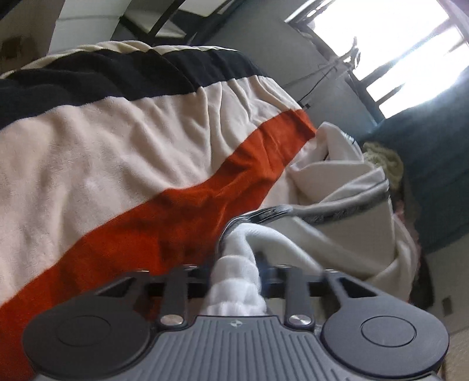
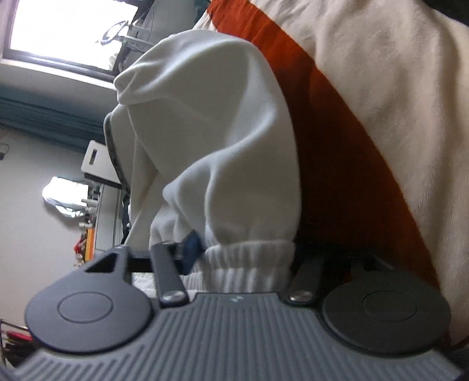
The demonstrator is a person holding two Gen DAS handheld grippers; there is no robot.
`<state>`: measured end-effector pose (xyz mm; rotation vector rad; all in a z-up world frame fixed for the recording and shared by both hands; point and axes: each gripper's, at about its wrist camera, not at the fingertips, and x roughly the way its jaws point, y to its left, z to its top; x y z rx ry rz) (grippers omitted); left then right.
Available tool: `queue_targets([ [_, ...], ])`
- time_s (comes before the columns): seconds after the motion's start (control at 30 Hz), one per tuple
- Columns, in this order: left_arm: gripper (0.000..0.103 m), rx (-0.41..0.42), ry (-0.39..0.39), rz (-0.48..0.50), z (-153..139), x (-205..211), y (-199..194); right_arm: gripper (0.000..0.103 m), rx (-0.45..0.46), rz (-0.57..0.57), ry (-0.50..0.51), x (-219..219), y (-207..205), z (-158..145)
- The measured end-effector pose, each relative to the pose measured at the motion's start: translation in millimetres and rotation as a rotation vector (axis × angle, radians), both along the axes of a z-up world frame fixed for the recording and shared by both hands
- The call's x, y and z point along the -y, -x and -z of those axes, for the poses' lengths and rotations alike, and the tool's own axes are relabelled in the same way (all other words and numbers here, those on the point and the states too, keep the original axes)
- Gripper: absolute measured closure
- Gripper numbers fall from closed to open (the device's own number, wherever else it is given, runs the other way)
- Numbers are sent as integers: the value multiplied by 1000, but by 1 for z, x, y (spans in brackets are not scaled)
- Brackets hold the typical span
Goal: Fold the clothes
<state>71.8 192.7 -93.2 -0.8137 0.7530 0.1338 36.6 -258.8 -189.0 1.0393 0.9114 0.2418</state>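
Note:
A white sweatshirt with a grey zip strip lies bunched on a striped blanket of cream, orange and black. My left gripper is shut on a ribbed white band of the sweatshirt, which bunches between the jaws. In the right wrist view the same sweatshirt rises in front of the camera as a puffed sleeve. My right gripper is shut on its ribbed cuff. The fingertips of both grippers are hidden by cloth.
The blanket covers the surface under both grippers. A bright window and a teal curtain stand beyond the sweatshirt. A second window, a wall and cluttered shelves show at the left of the right wrist view.

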Motion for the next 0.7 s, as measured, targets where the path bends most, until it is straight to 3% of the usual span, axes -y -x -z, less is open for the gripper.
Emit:
queue_targets([
  [0.1,85,39,-32,-25,-25,-10,-11,71,23,50,-86,-11,16,-4],
  [0.2,86,75,-70,-55,-52,-28,-22,72,103,33,-119,-49,37,-20],
  [0.3,87,105,-105,-93,-84,-72,-43,72,121,-4,-205,-99,40,-24],
  [0.53,87,103,-282,-171,-143,-188,-102,72,112,-189,-275,-257,-20,-48],
  [0.63,87,64,-364,-222,-144,-236,-134,72,93,-279,-297,-325,-56,-49],
  [0.7,87,18,-424,-244,-130,-265,-161,72,63,-322,-320,-361,-79,-44],
])
